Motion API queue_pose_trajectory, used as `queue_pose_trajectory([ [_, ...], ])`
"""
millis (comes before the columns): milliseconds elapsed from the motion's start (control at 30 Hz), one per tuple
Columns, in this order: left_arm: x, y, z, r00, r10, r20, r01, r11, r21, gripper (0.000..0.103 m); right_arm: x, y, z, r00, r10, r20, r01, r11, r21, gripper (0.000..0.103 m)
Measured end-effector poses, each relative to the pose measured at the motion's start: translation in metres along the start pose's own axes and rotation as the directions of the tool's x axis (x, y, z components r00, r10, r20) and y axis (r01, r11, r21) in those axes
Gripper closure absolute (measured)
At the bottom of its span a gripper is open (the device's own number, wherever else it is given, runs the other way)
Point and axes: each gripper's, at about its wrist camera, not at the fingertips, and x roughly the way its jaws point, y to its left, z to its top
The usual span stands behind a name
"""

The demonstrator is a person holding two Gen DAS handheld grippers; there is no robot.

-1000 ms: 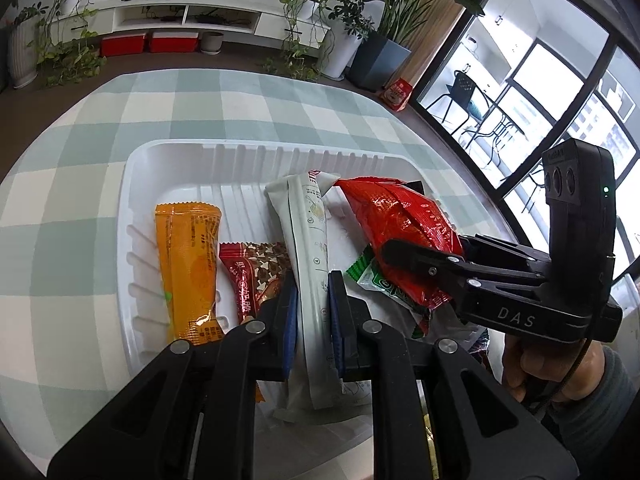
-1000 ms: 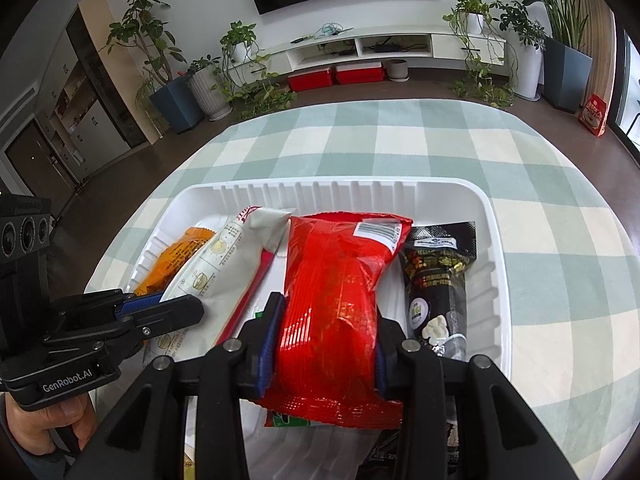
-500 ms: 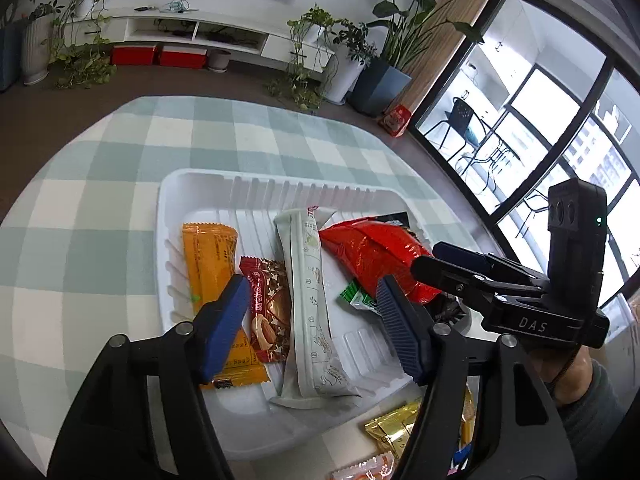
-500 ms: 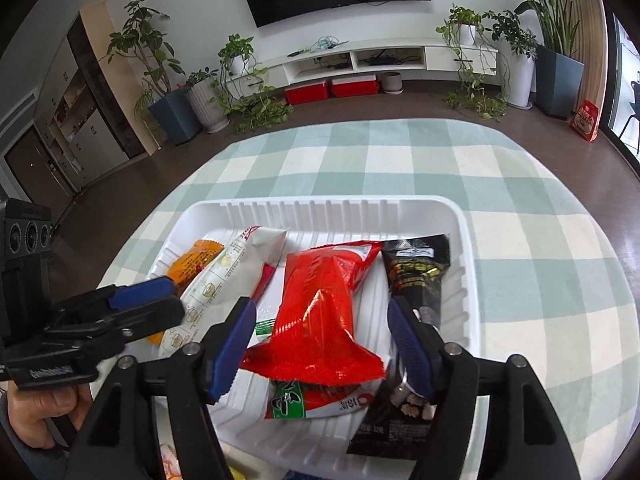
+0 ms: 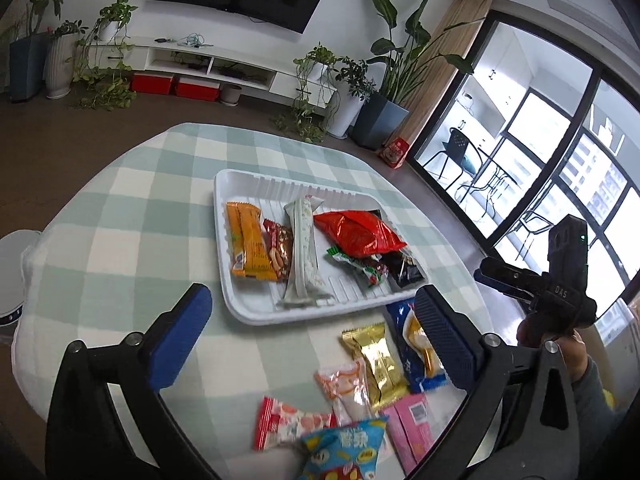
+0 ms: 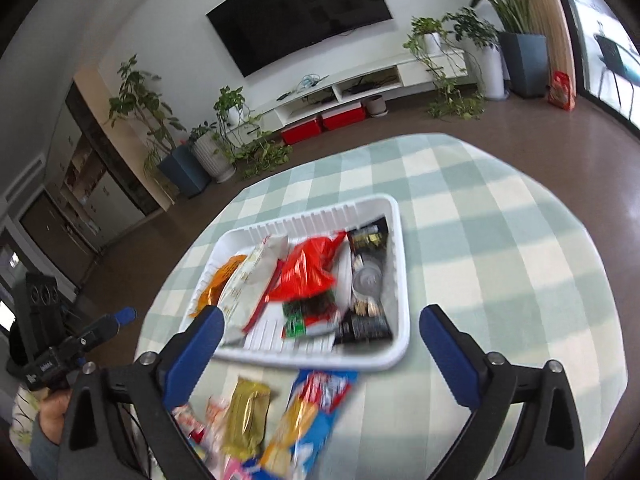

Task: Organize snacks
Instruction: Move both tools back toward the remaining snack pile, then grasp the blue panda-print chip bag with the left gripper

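Observation:
A white tray [image 5: 256,312] on the checked tablecloth holds an orange packet [image 5: 246,246], a small brown packet [image 5: 278,252], a long white packet [image 5: 304,252], a red bag [image 5: 356,234] and a black packet [image 5: 406,270]. My left gripper [image 5: 312,300] hovers back from the tray's near rim, its jaws opening wide with nothing between them. In the right wrist view the right gripper [image 6: 320,316] is also opening and empty, above the tray [image 6: 320,356] rim, with the red bag [image 6: 308,268] lying free. Loose snacks lie nearer me: a gold packet [image 5: 378,360] and a blue packet [image 5: 416,352].
More loose packets, pink, white and blue [image 5: 340,444], crowd the near table edge. The round table drops off to brown floor on all sides. A white round object [image 5: 12,276] sits low at the left. Plants and a TV stand line the far wall.
The left gripper let go of the long white packet and the right let go of the red bag. Both opened wide and drew back and up, bringing the loose snacks into view.

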Motion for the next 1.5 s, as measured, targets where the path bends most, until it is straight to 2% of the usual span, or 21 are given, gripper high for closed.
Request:
queue_pose_trajectory([
  [100,-0.024,-0.01,-0.031,0.999,0.034,0.009,-0.034,0.999,0.033,0.0,-0.018,-0.01,-0.034,1.0,0.001,-0.009,-0.001,0.998,0.056,0.001],
  [300,-0.044,-0.032,-0.087,0.996,0.062,-0.056,-0.058,0.995,0.081,0.0,-0.042,-0.02,-0.101,0.999,-0.016,-0.041,0.022,0.988,0.155,0.001],
  [467,-0.038,-0.049,-0.123,0.988,0.093,-0.122,-0.077,0.989,0.128,0.0,-0.056,-0.003,-0.126,1.0,-0.01,-0.027,0.014,0.989,0.148,0.001],
  [600,-0.027,-0.053,-0.13,0.971,0.154,-0.183,-0.13,0.982,0.136,0.0,-0.053,0.008,-0.139,0.999,-0.001,-0.046,0.007,0.992,0.125,0.0],
  [700,-0.021,-0.054,-0.129,0.964,0.176,-0.198,-0.145,0.976,0.16,0.0,-0.047,0.015,-0.148,0.997,0.009,-0.08,0.001,0.994,0.113,0.0],
  [867,-0.016,-0.053,-0.126,0.963,0.175,-0.205,-0.14,0.975,0.173,0.0,-0.041,0.032,-0.159,0.993,-0.003,-0.114,0.009,0.999,0.05,0.0],
  [1133,-0.009,-0.054,-0.121,0.955,0.19,-0.229,-0.14,0.966,0.218,0.001,-0.041,0.042,-0.162,0.993,-0.008,-0.115,0.009,1.0,0.008,0.0],
  [1333,0.006,-0.055,-0.121,0.935,0.212,-0.285,-0.135,0.955,0.266,0.002,-0.044,0.041,-0.16,0.994,-0.019,-0.111,0.02,1.0,0.008,0.001],
  [1433,0.009,-0.054,-0.12,0.934,0.2,-0.295,-0.119,0.955,0.271,0.011,-0.046,0.04,-0.159,0.994,-0.025,-0.106,0.026,1.0,0.005,0.0],
  [1500,0.013,-0.053,-0.121,0.928,0.201,-0.312,-0.114,0.954,0.276,0.026,-0.046,0.04,-0.158,0.994,-0.028,-0.106,0.028,1.0,0.004,0.0],
])
